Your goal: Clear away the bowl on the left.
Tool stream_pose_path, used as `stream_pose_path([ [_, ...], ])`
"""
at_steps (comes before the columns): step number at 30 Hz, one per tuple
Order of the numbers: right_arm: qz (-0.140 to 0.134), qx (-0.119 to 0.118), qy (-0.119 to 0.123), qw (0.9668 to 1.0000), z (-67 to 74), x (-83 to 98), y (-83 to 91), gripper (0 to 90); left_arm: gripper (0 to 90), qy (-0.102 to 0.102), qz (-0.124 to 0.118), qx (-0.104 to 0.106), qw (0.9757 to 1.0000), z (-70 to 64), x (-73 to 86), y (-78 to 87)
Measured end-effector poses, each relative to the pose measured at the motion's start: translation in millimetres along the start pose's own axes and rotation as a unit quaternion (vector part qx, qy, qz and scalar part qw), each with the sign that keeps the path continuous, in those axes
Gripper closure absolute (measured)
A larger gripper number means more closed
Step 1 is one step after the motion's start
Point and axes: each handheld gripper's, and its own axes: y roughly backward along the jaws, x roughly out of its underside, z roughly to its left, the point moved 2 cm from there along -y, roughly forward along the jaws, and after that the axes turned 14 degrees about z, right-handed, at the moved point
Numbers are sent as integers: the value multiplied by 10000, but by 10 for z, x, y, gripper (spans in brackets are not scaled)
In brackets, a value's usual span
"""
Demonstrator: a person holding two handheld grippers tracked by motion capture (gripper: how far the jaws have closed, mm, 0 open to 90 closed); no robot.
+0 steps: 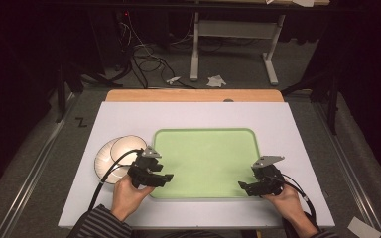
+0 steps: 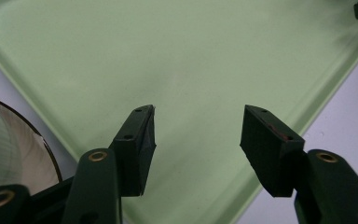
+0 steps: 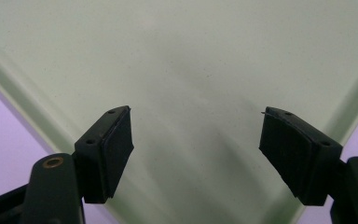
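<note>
Plates [image 1: 115, 157] were seen just left of the left gripper [image 1: 155, 177], nearer than the right gripper [image 1: 254, 187]; both jaws wide, empty, over the tray [image 1: 203, 144]

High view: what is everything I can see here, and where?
tray: one, pale green, middle of the board, nothing on it
plates: two, white, overlapping, left of the tray
board: one, white, covering the table
table: one, wooden, far edge showing
frame: one, grey metal, on the floor behind
cables: several, dark, on the floor behind
paper scraps: a few, white, on the floor
left tongs: open, over the tray's near left corner
right tongs: open, over its near right corner
</note>
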Motion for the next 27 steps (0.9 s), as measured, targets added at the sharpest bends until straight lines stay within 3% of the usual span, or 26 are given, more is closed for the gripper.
stream_pose_path([
  [10,107,-30,10,9999,5,0,-12,268,446,-28,48,-120,9999,24,9,-11],
  [19,119,-43,50,9999,8,3,-16,268,441,13,-47,-117,9999,41,15,32],
  [27,156,-67,57,9998,12,1,-22,268,441,171,-198,-70,9996,102,35,83],
])
